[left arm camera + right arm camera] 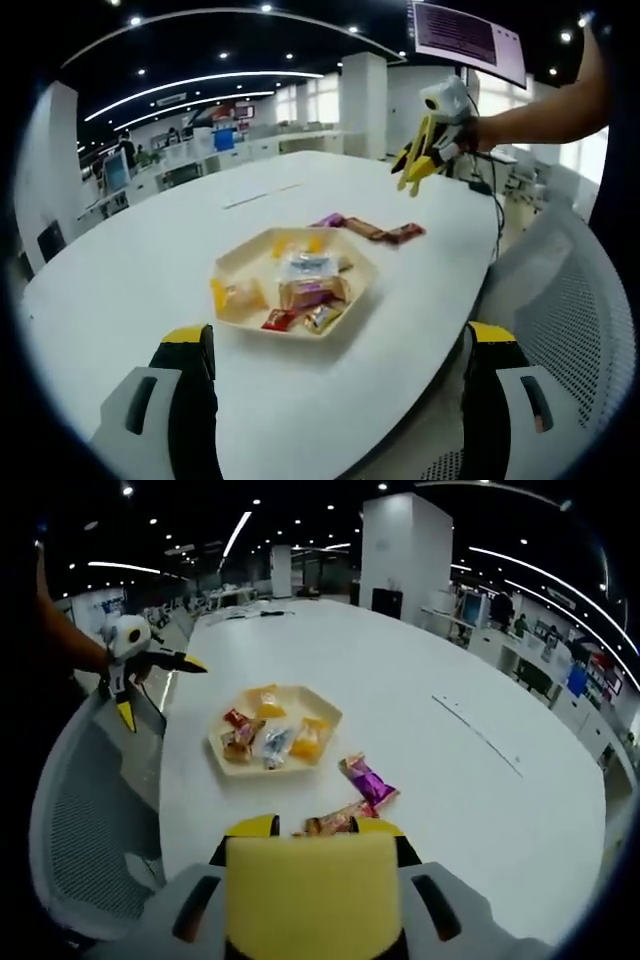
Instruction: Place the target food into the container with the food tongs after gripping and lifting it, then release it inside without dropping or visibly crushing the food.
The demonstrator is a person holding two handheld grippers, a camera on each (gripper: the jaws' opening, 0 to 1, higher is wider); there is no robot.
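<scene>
the left hand-held gripper (338,385) hovers wide open over the bench (130,270), facing the tray (232,262) of snacks. the right hand-held gripper (312,830) looks closed and empty, poised above the loose wrapped snacks (368,781) lying beside the tray, likely next to be lifted.

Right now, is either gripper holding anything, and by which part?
Nothing held. The left gripper is open and empty; the right gripper carries nothing above the table.

Cream hexagonal tray (232,262) holding wrapped snacks (312,292), purple packet (368,781) beside it
</scene>
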